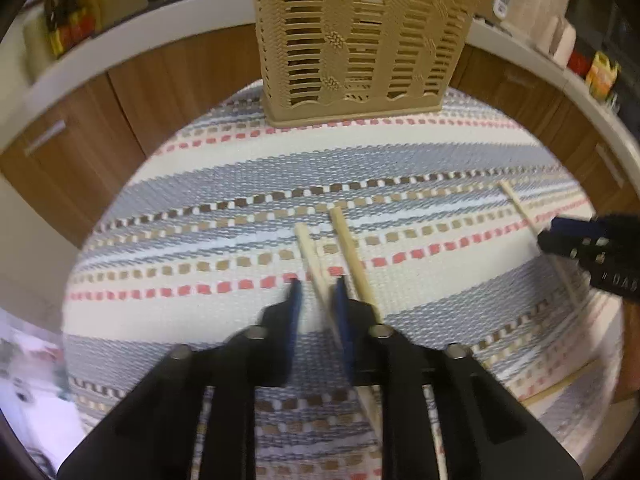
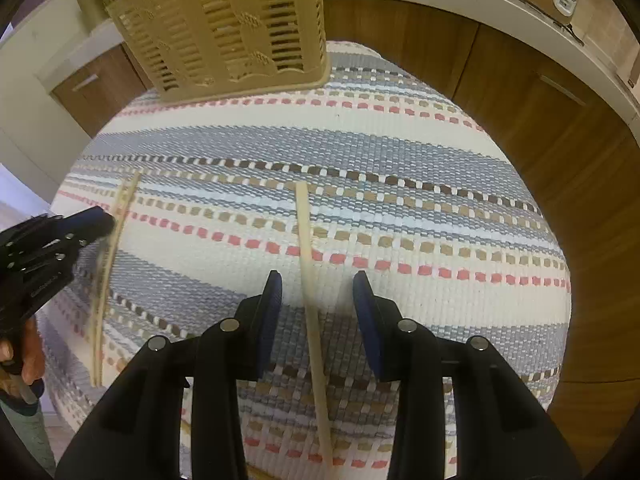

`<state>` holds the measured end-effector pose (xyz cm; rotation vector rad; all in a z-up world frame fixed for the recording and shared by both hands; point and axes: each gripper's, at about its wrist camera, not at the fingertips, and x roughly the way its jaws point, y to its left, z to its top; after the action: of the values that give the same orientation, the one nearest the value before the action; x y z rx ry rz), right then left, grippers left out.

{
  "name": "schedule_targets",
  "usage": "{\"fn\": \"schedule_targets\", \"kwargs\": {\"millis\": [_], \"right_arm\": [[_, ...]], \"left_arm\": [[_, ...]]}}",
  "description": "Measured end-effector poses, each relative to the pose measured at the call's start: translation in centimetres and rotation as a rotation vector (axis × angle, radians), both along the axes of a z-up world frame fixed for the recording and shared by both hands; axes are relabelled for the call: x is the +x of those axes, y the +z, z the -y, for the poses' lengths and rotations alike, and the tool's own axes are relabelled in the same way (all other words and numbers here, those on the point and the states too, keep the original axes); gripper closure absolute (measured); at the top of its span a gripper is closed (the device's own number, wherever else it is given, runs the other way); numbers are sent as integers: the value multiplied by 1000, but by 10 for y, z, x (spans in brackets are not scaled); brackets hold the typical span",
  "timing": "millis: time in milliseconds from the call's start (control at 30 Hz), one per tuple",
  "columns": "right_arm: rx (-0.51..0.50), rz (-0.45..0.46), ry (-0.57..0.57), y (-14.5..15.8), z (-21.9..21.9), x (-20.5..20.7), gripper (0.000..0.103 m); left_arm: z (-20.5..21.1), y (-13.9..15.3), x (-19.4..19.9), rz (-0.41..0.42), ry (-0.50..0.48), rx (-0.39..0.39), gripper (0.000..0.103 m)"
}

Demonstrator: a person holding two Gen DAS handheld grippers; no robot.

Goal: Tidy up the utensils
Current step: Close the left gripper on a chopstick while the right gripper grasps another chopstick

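both jaws spread — left hand-held gripper (image 1: 316, 292) and right hand-held gripper (image 2: 318, 288) each straddle a chopstick (image 2: 306, 240).

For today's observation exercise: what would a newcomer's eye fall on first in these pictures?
First, the beige slotted basket standing at the far edge of the striped cloth. Next, pale chopsticks on the cloth: one lies between the open right tongs, and another runs between the left tongs.

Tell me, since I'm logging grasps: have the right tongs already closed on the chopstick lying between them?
No: the right tongs stand wide open, with clear gaps between each blue pad and the chopstick lying on the striped tablecloth.
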<state>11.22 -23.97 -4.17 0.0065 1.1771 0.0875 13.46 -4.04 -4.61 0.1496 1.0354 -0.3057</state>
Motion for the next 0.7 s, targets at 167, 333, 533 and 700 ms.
{"fn": "schedule_targets", "kwargs": {"millis": [167, 333, 533, 700], "right_arm": [[-81, 6, 48, -2, -14, 2, 86], [-89, -16, 54, -1, -20, 3, 92], [-53, -84, 19, 1, -13, 17, 92], [-109, -113, 67, 1, -23, 26, 91]], "left_arm": [[-9, 2, 1, -30, -9, -27, 98], [-27, 2, 3, -58, 27, -59, 98], [-36, 1, 9, -108, -2, -87, 97], [-34, 3, 14, -167, -56, -81, 85]]}}
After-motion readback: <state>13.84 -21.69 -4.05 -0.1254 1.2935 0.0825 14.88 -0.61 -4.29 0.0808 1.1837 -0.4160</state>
